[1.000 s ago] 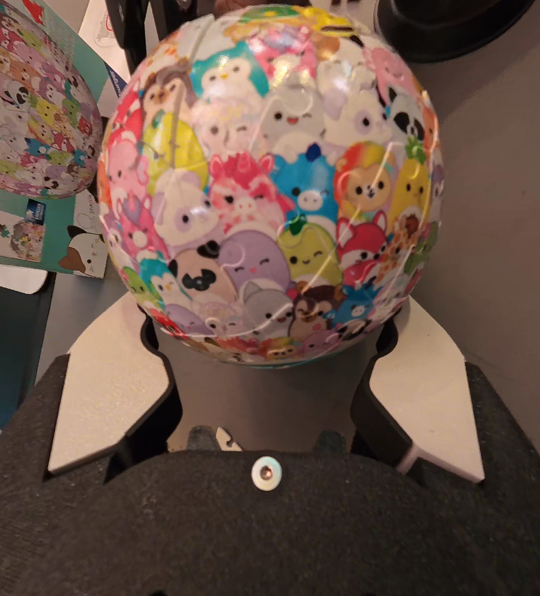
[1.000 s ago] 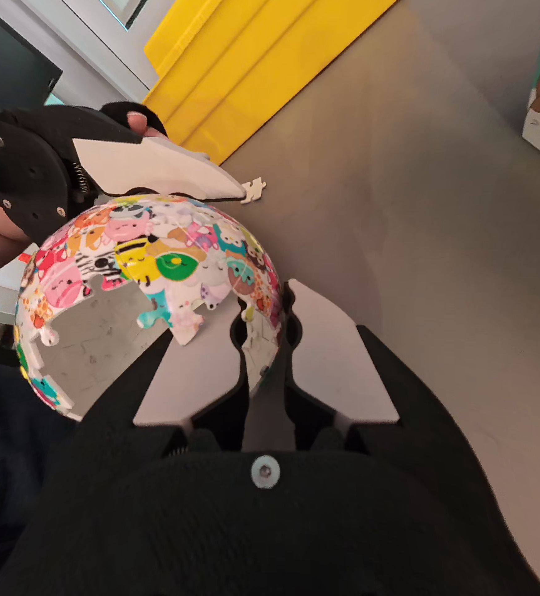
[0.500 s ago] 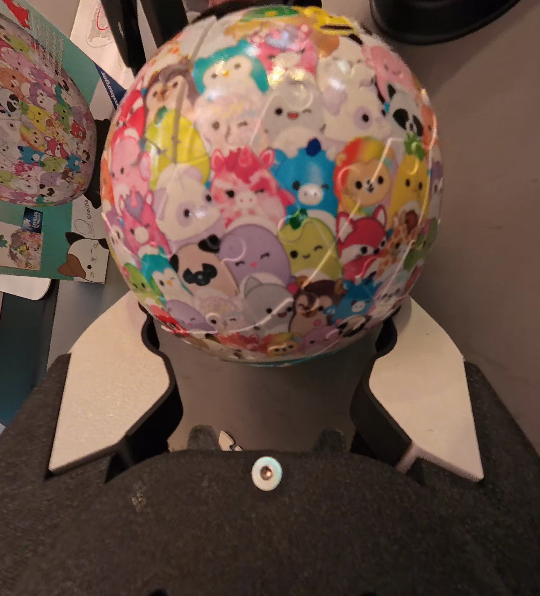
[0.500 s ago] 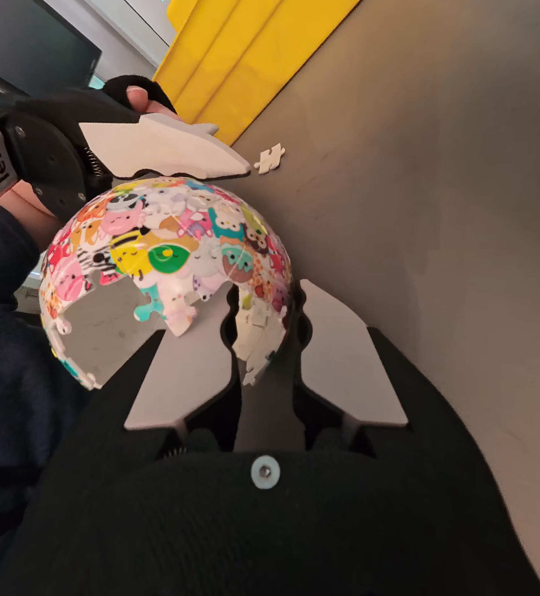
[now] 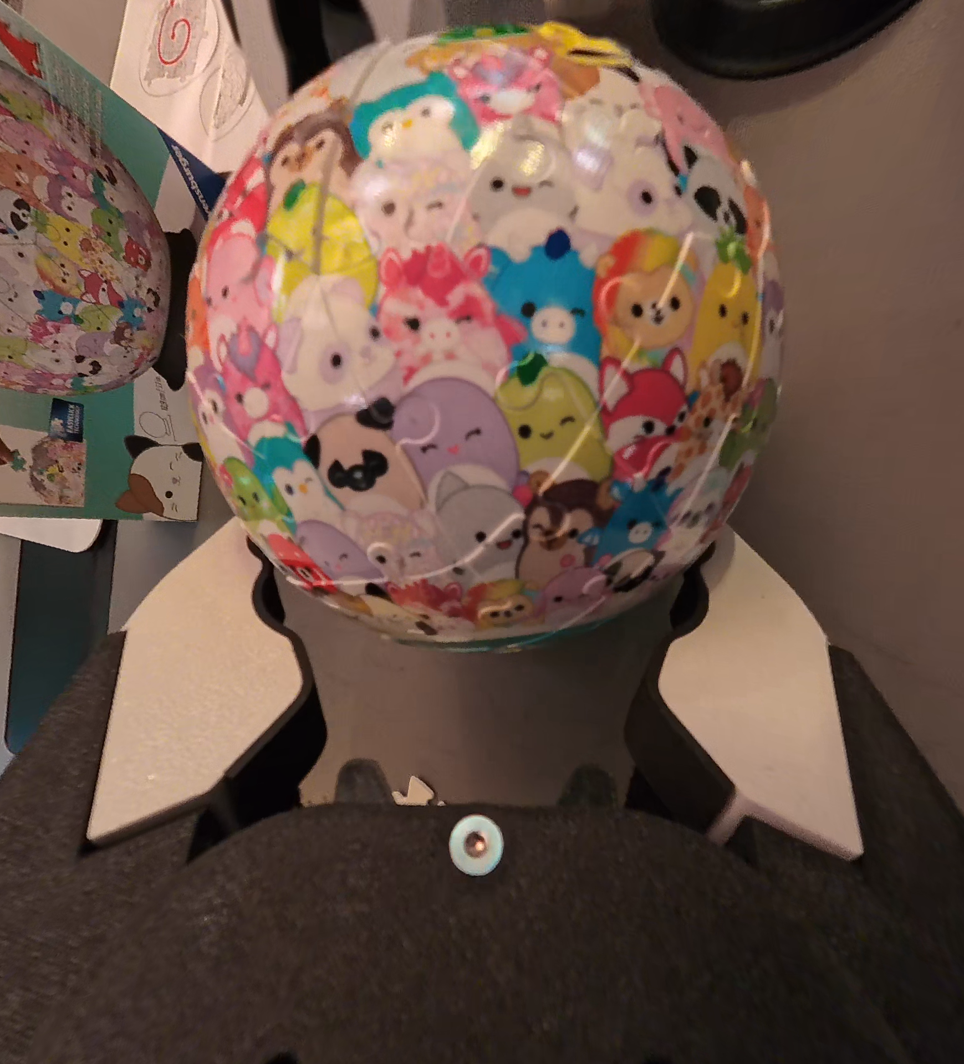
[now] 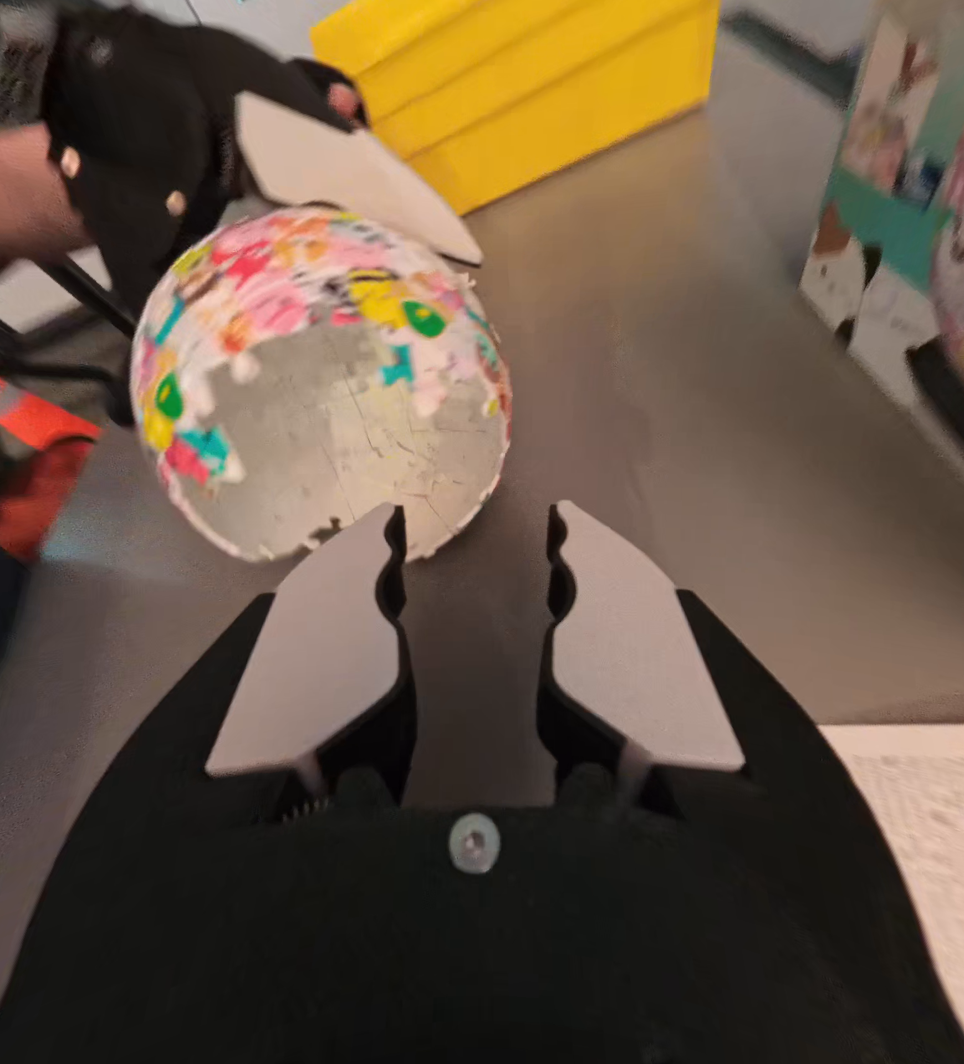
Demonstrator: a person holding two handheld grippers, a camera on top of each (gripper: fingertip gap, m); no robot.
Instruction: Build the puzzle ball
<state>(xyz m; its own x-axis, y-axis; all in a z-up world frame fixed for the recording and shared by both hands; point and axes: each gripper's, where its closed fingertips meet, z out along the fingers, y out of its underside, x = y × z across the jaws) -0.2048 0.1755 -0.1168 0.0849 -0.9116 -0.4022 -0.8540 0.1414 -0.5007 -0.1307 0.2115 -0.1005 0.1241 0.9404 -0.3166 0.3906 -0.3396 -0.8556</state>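
puzzle ball wedged between the left gripper fingers spread wide around its lower half, right gripper parted and empty, ball's unfinished gap at its 11 o'clock, box at 9 o'clock of ball

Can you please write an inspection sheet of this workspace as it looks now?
Surface: grey table, bare in the middle.
Job's things: puzzle ball, unfinished, open gap on one side; loose piece near left tongs' base.
Clutter: puzzle box; yellow bin; white paper.
Grippers: left tongs wide around the ball, contact unclear; right tongs open, empty, near the ball's gap.
Cables: nothing seen.
Surroundings: person's arm.
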